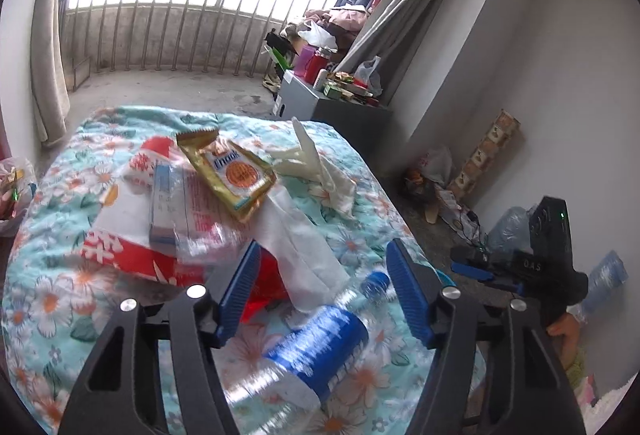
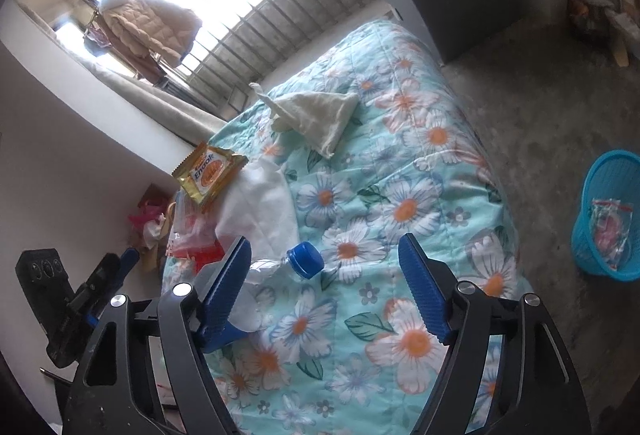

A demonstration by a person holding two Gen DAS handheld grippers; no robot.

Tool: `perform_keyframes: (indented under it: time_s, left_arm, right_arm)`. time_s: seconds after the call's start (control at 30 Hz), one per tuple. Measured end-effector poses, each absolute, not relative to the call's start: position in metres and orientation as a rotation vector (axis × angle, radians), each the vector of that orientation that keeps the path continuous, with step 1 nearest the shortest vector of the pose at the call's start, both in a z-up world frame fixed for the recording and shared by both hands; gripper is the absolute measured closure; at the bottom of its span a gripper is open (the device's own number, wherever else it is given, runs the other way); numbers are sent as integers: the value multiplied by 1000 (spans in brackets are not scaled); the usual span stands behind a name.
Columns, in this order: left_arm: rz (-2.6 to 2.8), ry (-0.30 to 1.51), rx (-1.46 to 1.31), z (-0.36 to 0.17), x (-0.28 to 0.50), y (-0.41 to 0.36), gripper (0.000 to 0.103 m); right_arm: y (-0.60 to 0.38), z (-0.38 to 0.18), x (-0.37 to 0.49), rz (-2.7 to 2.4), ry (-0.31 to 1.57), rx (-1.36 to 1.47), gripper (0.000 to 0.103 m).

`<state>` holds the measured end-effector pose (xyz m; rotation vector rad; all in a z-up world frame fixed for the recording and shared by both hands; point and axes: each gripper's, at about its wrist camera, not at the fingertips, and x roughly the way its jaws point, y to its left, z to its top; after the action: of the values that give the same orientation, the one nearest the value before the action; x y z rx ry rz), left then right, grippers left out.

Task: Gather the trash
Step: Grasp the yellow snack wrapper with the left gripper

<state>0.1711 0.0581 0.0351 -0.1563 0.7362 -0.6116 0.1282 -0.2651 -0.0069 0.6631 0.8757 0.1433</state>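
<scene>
Floral quilt (image 2: 404, 171) strewn with litter. Left gripper (image 1: 326, 293) spread astride plastic bottle (image 1: 316, 339), unpinched; right gripper (image 2: 326, 287) spread. Closing judged next, then blue basket (image 2: 608, 211).

plastic bottle (image 1: 316, 347) motion-blurred, base cut off by frame bottom, label unreadable, red bag (image 1: 132, 255) partly buried under wrappers

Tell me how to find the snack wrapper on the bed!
Look at the flowery quilt covering the bed. Near its far end lies a heap of trash, with white tissue and a red-and-white bag. The wrapper sits on top of that heap: it is the only shiny gold packet, with a round orange biscuit pictured on its front.
</scene>
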Motion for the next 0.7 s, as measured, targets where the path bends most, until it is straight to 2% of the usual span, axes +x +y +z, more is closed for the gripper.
perform_keyframes:
  time_s: [0.2,0.43,0.63,0.7]
  left_arm:
    - [-478,678,-69,52,230,67,43]
    - [-400,856,-5,16,324,63,44]
    - [-382,884,5,1,333,61,75]
    - [-383,861,14,4,329,60,81]
  right_arm:
    - [-268,-15,137,157,897,679,36]
    - [-268,-23,148,183,919,703,41]
    - [-279,-24,153,170,924,705,43]
    - [-284,-26,158,169,927,713,44]
